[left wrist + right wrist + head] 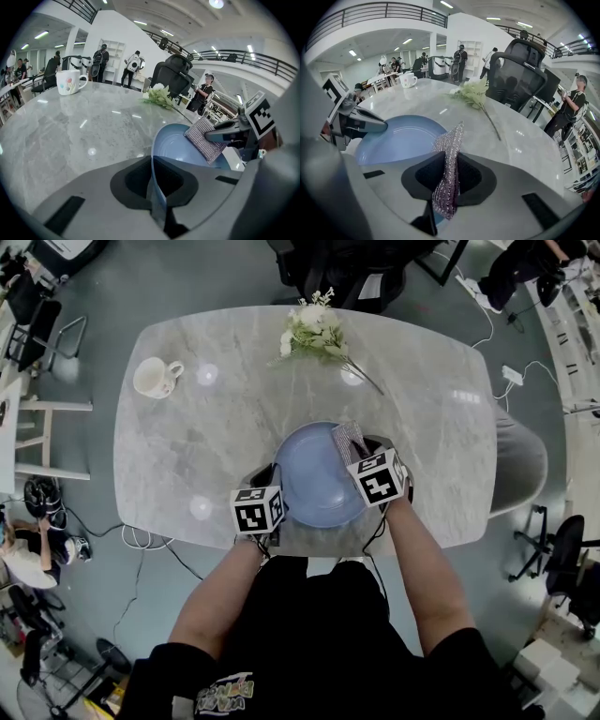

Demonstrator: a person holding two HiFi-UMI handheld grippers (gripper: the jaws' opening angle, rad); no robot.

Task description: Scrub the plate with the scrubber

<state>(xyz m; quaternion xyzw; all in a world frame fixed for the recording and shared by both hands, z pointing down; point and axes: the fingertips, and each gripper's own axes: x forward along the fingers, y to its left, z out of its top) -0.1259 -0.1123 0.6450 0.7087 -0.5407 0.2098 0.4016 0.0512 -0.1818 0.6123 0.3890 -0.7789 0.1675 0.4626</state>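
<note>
Left gripper [273, 480] jaws closed on blue plate [309, 486] rim; right gripper [362, 450] jaws closed on scrubber [345, 438] at plate's right edge.

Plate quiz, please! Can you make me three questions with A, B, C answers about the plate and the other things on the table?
1. What colour is the plate?
A) light blue
B) red
C) green

2. Where is the mug?
A) on the plate
B) on the floor
C) on the table, apart from the plate, near the far left corner

3. What are the jaws of the right gripper doing?
A) standing open and empty
B) shut on the scrubber
C) shut on the mug

Answers:
1 A: the head view shows a pale blue plate.
2 C: the mug stands alone on the marble top, well away from the plate.
3 B: the right gripper view shows the silvery scrubber pinched between the jaws.
</note>
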